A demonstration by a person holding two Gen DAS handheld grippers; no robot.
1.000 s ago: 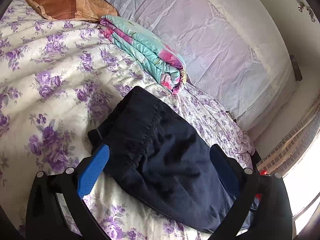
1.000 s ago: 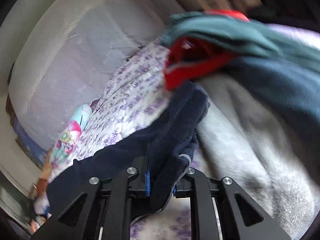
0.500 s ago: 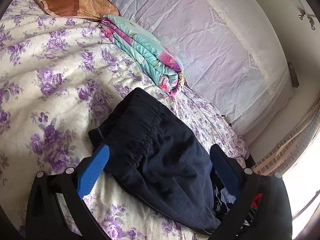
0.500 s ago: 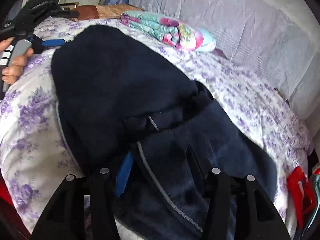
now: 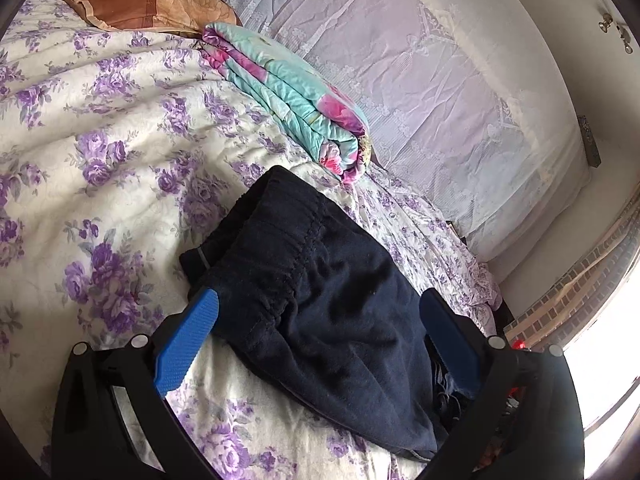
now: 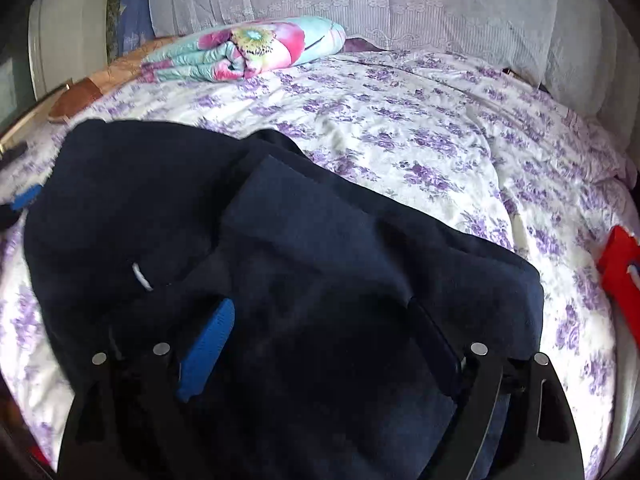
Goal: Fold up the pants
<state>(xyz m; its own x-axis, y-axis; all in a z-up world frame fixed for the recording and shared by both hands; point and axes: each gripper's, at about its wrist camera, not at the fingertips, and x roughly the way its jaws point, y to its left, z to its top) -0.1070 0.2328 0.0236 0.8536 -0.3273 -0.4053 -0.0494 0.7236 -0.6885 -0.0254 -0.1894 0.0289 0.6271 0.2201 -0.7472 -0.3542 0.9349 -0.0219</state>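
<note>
My right gripper (image 6: 320, 344) hangs over the dark navy pants (image 6: 280, 260), its ribbed blue pads opening wide, the soft fleece under them and unpinched. My left gripper (image 5: 320, 332) stands spread too, straddling the gathered elastic waistband (image 5: 280, 232). The pants lie folded on the crinkled lilac-flowered quilt (image 5: 100, 128). Beyond sits a glossy rolled floral blanket (image 5: 288, 92).
</note>
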